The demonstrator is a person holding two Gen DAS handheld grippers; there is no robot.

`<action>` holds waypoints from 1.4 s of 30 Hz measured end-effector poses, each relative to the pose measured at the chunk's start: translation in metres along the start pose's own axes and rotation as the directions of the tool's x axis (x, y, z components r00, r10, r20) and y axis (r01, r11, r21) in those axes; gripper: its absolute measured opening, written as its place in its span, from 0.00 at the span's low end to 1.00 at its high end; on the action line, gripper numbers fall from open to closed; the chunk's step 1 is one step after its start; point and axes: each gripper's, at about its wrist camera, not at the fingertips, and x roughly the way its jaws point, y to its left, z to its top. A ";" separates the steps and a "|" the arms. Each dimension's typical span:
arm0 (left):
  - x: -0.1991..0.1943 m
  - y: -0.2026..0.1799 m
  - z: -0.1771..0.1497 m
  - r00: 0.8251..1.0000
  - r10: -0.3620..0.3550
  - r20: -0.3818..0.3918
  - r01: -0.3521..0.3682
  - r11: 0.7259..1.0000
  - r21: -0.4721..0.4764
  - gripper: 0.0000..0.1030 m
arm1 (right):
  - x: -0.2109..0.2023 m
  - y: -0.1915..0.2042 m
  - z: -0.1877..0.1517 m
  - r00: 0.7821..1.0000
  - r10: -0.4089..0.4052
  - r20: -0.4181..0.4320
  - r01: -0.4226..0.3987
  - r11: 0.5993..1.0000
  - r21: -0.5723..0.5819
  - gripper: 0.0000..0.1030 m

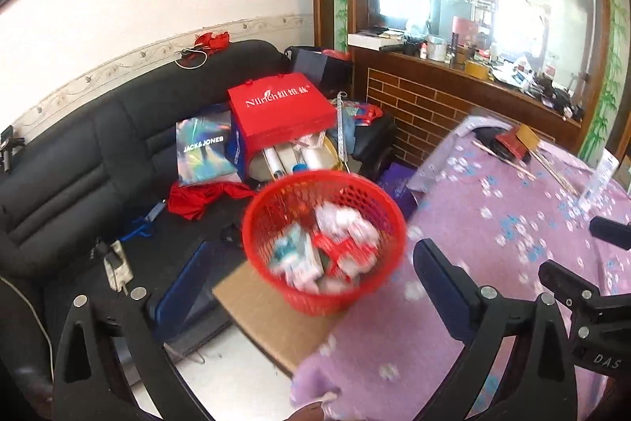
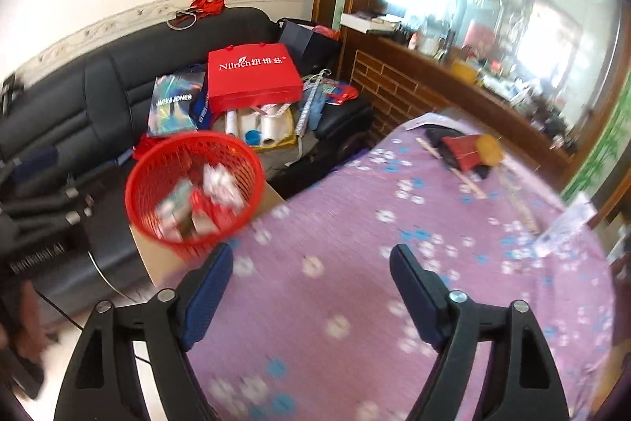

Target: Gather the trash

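Observation:
A red mesh basket (image 1: 324,239) holds crumpled white paper and small packets of trash (image 1: 335,247). It stands tilted on a cardboard box (image 1: 272,318) at the left edge of the table. It also shows in the right wrist view (image 2: 194,186). My left gripper (image 1: 303,287) is open and empty, just in front of the basket. My right gripper (image 2: 311,263) is open and empty above the purple floral tablecloth (image 2: 394,263), to the right of the basket. The right gripper also shows at the right of the left wrist view (image 1: 583,263).
A black sofa (image 1: 98,152) behind the basket carries a red gift bag (image 1: 282,109), a Jack & Jones bag (image 1: 203,148), paper rolls and red cloth. At the table's far end lie a red packet (image 2: 465,148) and wooden sticks (image 2: 453,164). A brick-faced counter (image 1: 430,105) stands behind.

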 end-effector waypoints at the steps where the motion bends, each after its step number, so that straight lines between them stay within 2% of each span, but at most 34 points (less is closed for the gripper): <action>1: -0.009 -0.008 -0.007 1.000 -0.006 -0.009 0.006 1.000 0.006 0.98 | -0.009 -0.003 -0.010 1.000 -0.012 0.007 0.012 1.000 -0.016 0.85; 3: -0.023 -0.022 -0.020 0.999 -0.025 -0.024 0.026 0.999 0.030 0.98 | -0.024 -0.011 -0.028 1.000 -0.027 0.014 0.027 0.999 -0.030 0.90; 8: -0.049 -0.050 -0.044 0.998 -0.040 -0.049 0.043 0.997 0.060 0.98 | -0.044 -0.035 -0.063 1.000 -0.009 0.003 0.009 1.000 -0.002 0.91; 11: -0.058 -0.058 -0.050 0.997 -0.054 -0.063 0.056 0.998 0.030 0.98 | -0.053 -0.052 -0.073 0.999 -0.030 0.014 0.029 0.999 0.012 0.91; 16: -0.068 -0.066 -0.056 0.997 0.054 -0.054 -0.054 0.999 0.004 0.98 | -0.066 -0.060 -0.082 0.999 -0.023 0.038 0.023 1.000 -0.004 0.91; 22: -0.068 -0.069 -0.055 0.991 0.100 -0.090 -0.099 0.995 0.014 0.98 | -0.072 -0.058 -0.086 0.998 -0.026 0.054 0.028 0.998 -0.049 0.91; 27: -0.073 -0.071 -0.052 0.988 0.142 -0.059 -0.140 0.989 0.049 0.98 | -0.069 -0.055 -0.084 0.999 -0.024 0.047 0.027 0.998 -0.057 0.91; 32: -0.069 -0.068 -0.050 0.983 0.173 -0.067 -0.168 0.983 0.073 0.98 | -0.068 -0.054 -0.083 0.999 -0.020 0.044 0.022 0.998 -0.054 0.91; 42: -0.058 -0.054 -0.047 0.979 0.183 -0.092 -0.178 0.982 0.066 0.98 | -0.056 -0.040 -0.073 1.000 -0.008 0.026 0.010 0.997 -0.073 0.91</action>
